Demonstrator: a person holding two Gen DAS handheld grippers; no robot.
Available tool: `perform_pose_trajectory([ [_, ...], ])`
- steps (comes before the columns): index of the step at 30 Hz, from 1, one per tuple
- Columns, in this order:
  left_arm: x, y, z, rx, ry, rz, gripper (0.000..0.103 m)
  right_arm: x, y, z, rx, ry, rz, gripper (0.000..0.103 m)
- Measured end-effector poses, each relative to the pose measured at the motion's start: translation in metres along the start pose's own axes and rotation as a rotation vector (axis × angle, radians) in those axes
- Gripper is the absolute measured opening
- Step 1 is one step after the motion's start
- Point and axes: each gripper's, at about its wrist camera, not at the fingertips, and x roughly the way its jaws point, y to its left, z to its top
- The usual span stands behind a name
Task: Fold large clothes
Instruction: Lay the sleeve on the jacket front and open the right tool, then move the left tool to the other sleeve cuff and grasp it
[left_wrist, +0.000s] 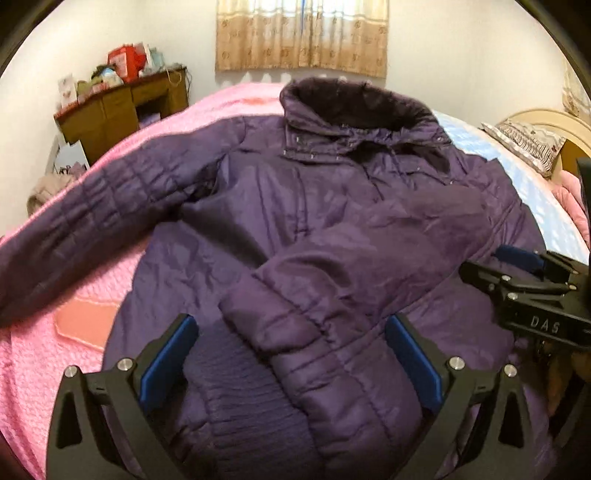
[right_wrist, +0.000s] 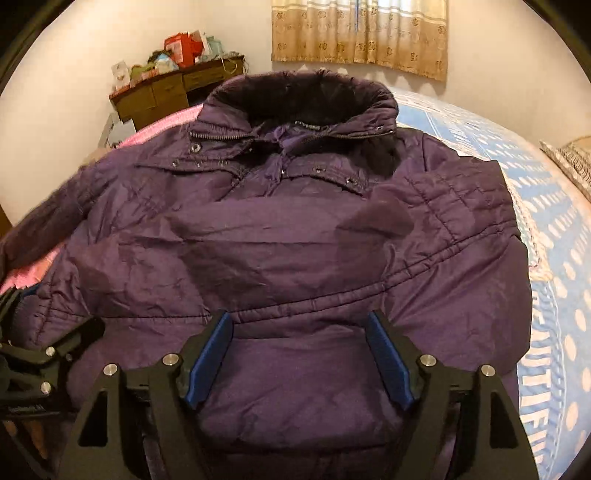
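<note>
Right gripper (right_wrist: 299, 354) and left gripper (left_wrist: 291, 354), both spread and empty, I hover over the quilted purple padded jacket's (right_wrist: 280, 236) hem, one sleeve (left_wrist: 314, 317) already folded across it, ready to pinch there.

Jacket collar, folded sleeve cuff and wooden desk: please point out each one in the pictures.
jacket collar (right_wrist: 299, 98), right wrist view, on its dark inner lining.
folded sleeve cuff (left_wrist: 251, 317), left wrist view, on the sleeve's end lying across the jacket.
wooden desk (left_wrist: 118, 107), left wrist view, on its drawer front.
</note>
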Motion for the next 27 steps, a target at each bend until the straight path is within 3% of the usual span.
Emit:
perform_pose_trajectory([
  [5,0.000,-0.004,-0.002,0.005,-0.001,0.009,0.103,-0.002,0.001,-0.002,-0.006,0.015,-0.004,0.077],
  [9,-0.007,-0.001,-0.001,-0.013,-0.006,-0.029,0.103,-0.002,0.002,0.000,-0.008,0.014,-0.008,0.077],
  [14,-0.062,0.023,-0.011,-0.047,-0.118,-0.012,0.103,-0.004,-0.001,-0.001,0.001,0.003,-0.001,0.077],
  [19,-0.111,0.086,-0.029,-0.145,-0.166,0.018,0.103,-0.006,-0.001,-0.001,0.004,-0.005,-0.001,0.077],
  [27,-0.166,0.240,-0.064,-0.247,-0.151,0.355,0.103,-0.008,-0.001,-0.002,0.011,-0.016,0.006,0.078],
])
